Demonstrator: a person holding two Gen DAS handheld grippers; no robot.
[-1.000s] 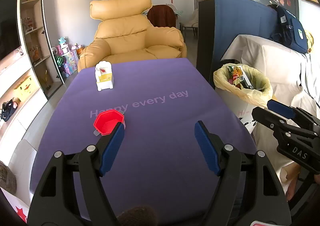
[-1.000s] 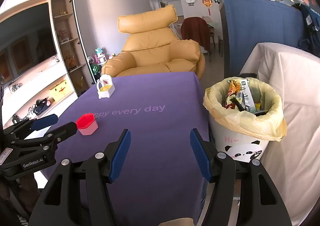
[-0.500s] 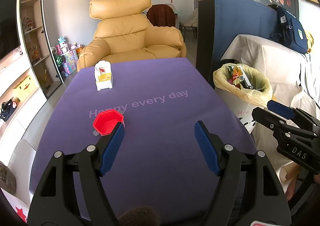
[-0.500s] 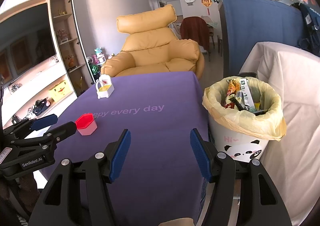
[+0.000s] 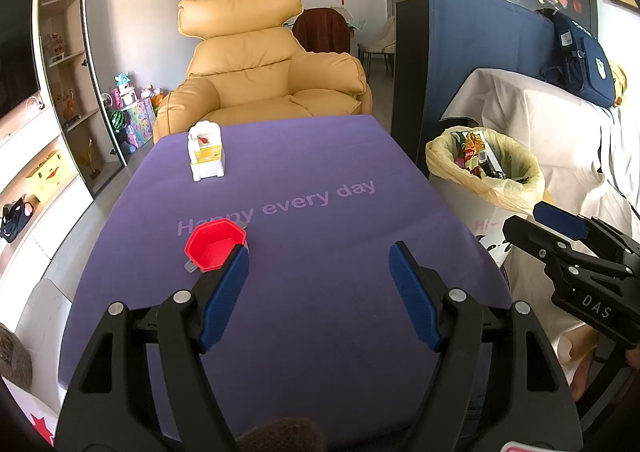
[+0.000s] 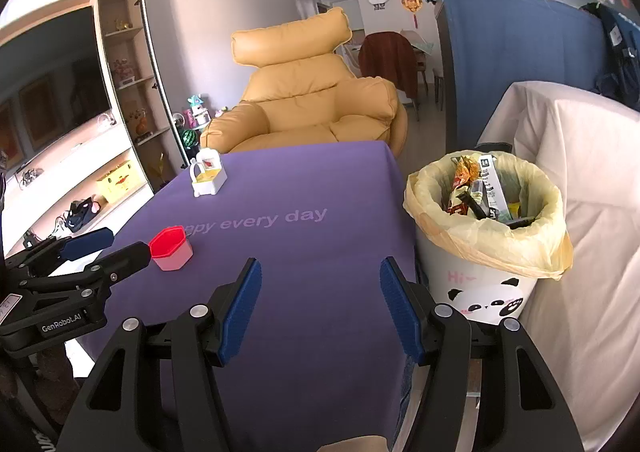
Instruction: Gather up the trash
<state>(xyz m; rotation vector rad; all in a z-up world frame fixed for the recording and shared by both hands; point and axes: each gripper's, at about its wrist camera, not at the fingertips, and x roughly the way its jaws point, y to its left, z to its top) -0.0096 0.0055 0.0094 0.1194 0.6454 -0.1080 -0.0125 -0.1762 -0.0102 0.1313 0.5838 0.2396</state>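
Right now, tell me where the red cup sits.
The red cup stands on the purple table, left side in both views, just ahead of the left claw, near the printed "Happy".

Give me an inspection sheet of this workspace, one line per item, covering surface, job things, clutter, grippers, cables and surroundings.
Surface: purple table cover printed "Happy every day", flat, no loose wrappers seen.
Job's things: trash bin with a yellow liner stands beside the table's right edge, already holding wrappers.
Clutter: red cup upright near the left gripper's left finger; white toy at the far left.
Grippers: left gripper open and empty; right gripper open and empty, over the near table edge.
Cables: nothing seen.
Surroundings: yellow armchair behind the table, shelves on the left, white-draped furniture on the right.
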